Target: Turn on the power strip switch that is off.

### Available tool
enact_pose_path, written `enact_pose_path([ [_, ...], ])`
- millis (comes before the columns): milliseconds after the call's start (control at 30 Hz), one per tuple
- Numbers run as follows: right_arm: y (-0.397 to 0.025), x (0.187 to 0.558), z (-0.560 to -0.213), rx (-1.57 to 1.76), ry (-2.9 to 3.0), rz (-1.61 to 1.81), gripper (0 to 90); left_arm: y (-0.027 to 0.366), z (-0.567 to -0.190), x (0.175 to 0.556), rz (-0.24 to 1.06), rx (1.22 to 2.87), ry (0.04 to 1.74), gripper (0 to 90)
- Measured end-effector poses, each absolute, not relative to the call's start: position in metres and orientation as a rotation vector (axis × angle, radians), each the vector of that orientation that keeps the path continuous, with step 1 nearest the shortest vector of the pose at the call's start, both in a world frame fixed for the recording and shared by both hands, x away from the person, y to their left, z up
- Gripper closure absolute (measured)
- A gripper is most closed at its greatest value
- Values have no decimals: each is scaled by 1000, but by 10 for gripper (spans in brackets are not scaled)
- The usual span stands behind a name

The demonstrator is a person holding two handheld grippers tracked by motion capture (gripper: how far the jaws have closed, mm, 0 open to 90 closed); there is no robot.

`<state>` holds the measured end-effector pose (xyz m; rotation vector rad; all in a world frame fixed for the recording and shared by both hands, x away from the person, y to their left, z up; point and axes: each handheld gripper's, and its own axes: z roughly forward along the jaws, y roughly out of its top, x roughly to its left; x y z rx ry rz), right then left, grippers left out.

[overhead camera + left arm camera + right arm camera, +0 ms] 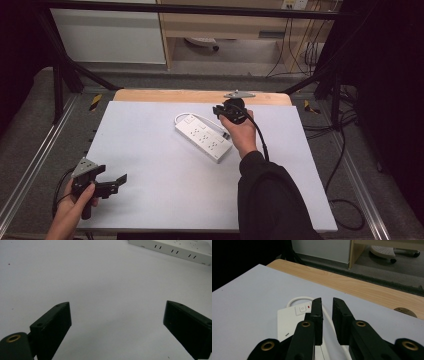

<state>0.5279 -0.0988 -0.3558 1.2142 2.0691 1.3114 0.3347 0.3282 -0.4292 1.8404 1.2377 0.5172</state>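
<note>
A white power strip (202, 136) lies slantwise at the middle of the white mat (150, 170), its white cable (186, 116) looping off the far end. My right gripper (218, 110) hovers over that far end. Its jaws stand almost together with a narrow gap (327, 301), and the cable (294, 300) runs through that gap beside the strip's switch (302, 308). I cannot tell whether the cable touches the jaws. My left gripper (111, 174) rests wide open near the mat's front left. Bare mat lies between its jaws (117, 305), and the power strip (175, 250) is far ahead.
A wooden table edge (200, 95) shows beyond the mat. Metal frame rails (35, 160) run along both sides. Black cables (340, 165) trail on the floor at the right. A cabinet (110, 35) and a wooden shelf (225, 25) stand behind.
</note>
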Motion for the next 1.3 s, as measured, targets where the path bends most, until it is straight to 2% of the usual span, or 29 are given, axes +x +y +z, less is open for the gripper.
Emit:
enact_pose_path([
  [500, -82, 535, -367, 1179, 2078, 1336, 899, 328, -429, 335, 518, 1845, 1228, 80],
  [1300, -72, 549, -398, 1219, 2127, 1234, 900, 328, -430, 335, 517, 1869, 1227, 81],
])
